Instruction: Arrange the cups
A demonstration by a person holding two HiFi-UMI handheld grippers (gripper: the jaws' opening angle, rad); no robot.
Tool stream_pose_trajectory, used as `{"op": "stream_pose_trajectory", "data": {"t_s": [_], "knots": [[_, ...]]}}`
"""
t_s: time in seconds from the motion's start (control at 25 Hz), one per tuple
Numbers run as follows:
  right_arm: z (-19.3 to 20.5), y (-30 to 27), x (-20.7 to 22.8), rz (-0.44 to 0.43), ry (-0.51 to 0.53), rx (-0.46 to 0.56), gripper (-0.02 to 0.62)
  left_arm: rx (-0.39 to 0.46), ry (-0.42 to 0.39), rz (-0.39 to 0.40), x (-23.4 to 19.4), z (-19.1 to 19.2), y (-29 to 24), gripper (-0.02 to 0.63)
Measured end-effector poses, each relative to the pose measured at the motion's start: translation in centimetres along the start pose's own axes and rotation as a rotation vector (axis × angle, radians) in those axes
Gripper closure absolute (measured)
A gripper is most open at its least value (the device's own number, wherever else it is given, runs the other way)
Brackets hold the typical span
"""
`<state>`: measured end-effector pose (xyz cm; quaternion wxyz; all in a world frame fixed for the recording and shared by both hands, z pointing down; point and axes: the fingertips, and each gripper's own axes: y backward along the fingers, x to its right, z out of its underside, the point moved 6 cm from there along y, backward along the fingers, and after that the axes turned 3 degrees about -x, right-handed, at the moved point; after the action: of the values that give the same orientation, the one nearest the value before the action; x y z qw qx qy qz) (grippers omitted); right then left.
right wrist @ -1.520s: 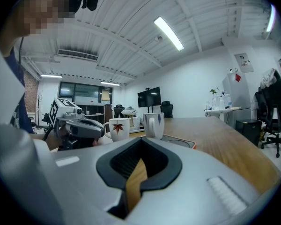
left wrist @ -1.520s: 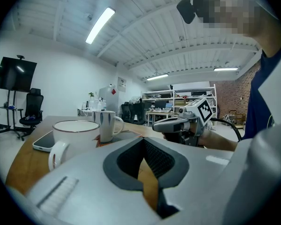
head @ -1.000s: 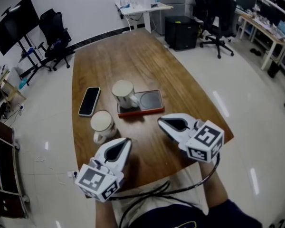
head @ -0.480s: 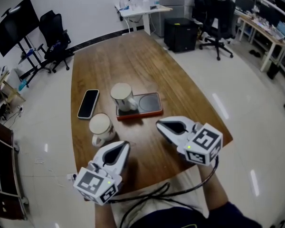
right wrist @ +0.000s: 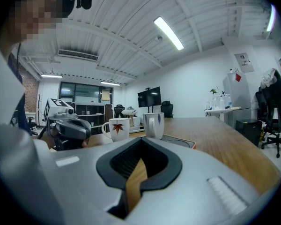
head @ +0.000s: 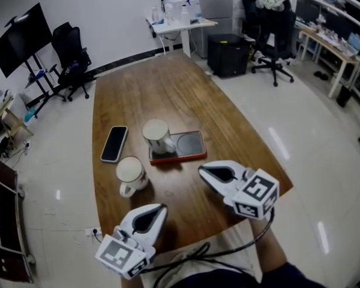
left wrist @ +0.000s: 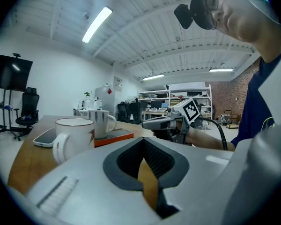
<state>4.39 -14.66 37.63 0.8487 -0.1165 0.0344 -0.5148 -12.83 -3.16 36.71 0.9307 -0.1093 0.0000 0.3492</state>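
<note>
two items nearest: left gripper (head: 160, 209) and right gripper (head: 202, 171), jaws together, empty, seemingly waiting; next, leaf mug (head: 131, 173) on bare table (head: 168, 83); farthest, second mug (head: 157, 135) on orange tray (head: 192, 144), one spot free, likely for the leaf mug

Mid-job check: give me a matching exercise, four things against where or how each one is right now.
Things:
1. phone
2. far cup
3. near cup
4. left hand-held gripper

States:
A. shut, nothing held
B. on the left end of the orange tray
C. flat on the table, left of the tray
D. on bare wood, nearer than the tray

Pairs: 1-C, 2-B, 3-D, 4-A
</note>
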Motion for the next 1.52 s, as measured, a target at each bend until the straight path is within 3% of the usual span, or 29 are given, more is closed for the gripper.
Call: {"op": "stream_pose_trajectory", "data": {"t_s": [0.16,0.32,0.4,0.52,0.64,0.68,0.84,1.04,1.52], "knots": [[-0.6,0.2,-0.1,0.001,0.000,0.001,0.577,-0.005,-0.001,-0.087,-0.3,0.5,3.5,0.603],[-0.5,0.2,0.0,0.004,-0.003,-0.002,0.577,0.009,0.067,-0.340,-3.6,1.3,7.0,0.603],[-0.4,0.1,0.0,0.004,-0.003,0.000,0.577,0.011,0.085,-0.415,-5.2,1.7,8.3,0.603],[-0.4,0.0,0.0,0.004,-0.002,0.000,0.577,-0.004,0.088,-0.391,-6.3,1.9,8.5,0.600],[-0.4,0.0,0.0,0.003,-0.003,0.000,0.577,-0.038,0.089,-0.326,-7.0,1.9,7.5,0.386],[-0.4,0.0,0.0,0.003,-0.003,0.000,0.577,-0.039,0.088,-0.323,-7.3,1.8,7.2,0.374],[-0.3,0.0,0.0,0.005,-0.005,0.002,0.577,-0.020,0.078,-0.345,-8.8,1.4,6.0,0.374],[-0.4,-0.1,-0.1,0.004,-0.003,0.000,0.577,-0.042,0.083,-0.297,-9.2,0.9,4.5,0.374],[-0.5,0.0,-0.1,0.003,0.000,-0.004,0.577,-0.109,0.118,-0.285,-9.9,1.4,3.4,0.387]]}}
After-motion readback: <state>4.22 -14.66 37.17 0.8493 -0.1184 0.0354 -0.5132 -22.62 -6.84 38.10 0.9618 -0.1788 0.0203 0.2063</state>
